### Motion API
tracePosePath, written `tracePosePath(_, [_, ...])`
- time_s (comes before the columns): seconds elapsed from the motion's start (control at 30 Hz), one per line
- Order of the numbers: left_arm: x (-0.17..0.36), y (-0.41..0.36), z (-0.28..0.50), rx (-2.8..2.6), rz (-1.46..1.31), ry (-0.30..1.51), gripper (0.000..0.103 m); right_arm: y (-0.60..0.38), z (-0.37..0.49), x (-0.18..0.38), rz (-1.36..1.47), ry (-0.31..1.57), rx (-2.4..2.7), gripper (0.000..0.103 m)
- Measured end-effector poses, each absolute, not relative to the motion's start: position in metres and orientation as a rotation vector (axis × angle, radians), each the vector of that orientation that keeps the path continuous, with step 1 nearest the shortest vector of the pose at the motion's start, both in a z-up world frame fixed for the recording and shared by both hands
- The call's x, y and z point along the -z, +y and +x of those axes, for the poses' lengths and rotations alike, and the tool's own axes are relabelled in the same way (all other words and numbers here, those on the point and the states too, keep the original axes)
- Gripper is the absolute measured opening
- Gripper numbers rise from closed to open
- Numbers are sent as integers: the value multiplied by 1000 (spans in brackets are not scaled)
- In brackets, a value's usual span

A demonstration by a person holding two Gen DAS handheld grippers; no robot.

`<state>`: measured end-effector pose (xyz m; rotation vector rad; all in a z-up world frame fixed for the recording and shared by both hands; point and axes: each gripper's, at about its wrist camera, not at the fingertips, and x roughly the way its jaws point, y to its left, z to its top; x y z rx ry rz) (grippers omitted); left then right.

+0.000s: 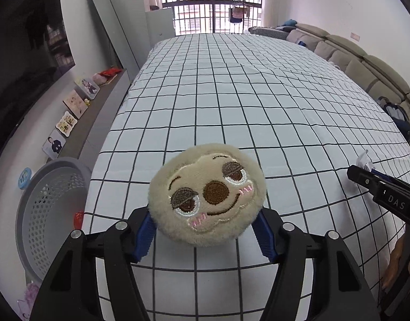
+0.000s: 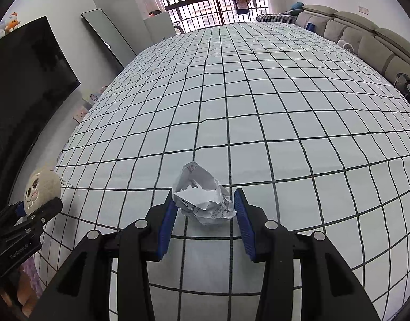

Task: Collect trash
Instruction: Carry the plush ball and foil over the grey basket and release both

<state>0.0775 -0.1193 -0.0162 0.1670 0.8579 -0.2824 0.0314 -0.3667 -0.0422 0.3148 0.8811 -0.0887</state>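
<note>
Left gripper (image 1: 206,230) tilting downward over the checked cloth (image 1: 258,101), clamping plush face (image 1: 207,194), right gripper (image 2: 205,214) angling down beside it, pinching crumpled paper (image 2: 203,199).

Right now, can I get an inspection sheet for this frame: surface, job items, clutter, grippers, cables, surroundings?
Surface: checked tablecloth, lightly wrinkled.
Job's things: crumpled paper on the cloth; grey mesh basket beside the table.
Clutter: round plush face with a bead chain.
Grippers: left gripper shut on the plush; right gripper shut on the paper.
Cables: nothing seen.
Surroundings: sofa, TV, barred window, framed pictures on a shelf.
</note>
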Motion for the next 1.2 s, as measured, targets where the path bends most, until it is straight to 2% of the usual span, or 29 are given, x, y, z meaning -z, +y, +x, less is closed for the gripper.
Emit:
tracePosePath(0.67, [-2, -3, 61, 137, 67, 797, 62, -210, 44, -1, 254, 839, -139, 42])
tracePosePath(1.2, [20, 123, 60, -35, -34, 815, 62, -68, 77, 7, 99, 894, -331, 42])
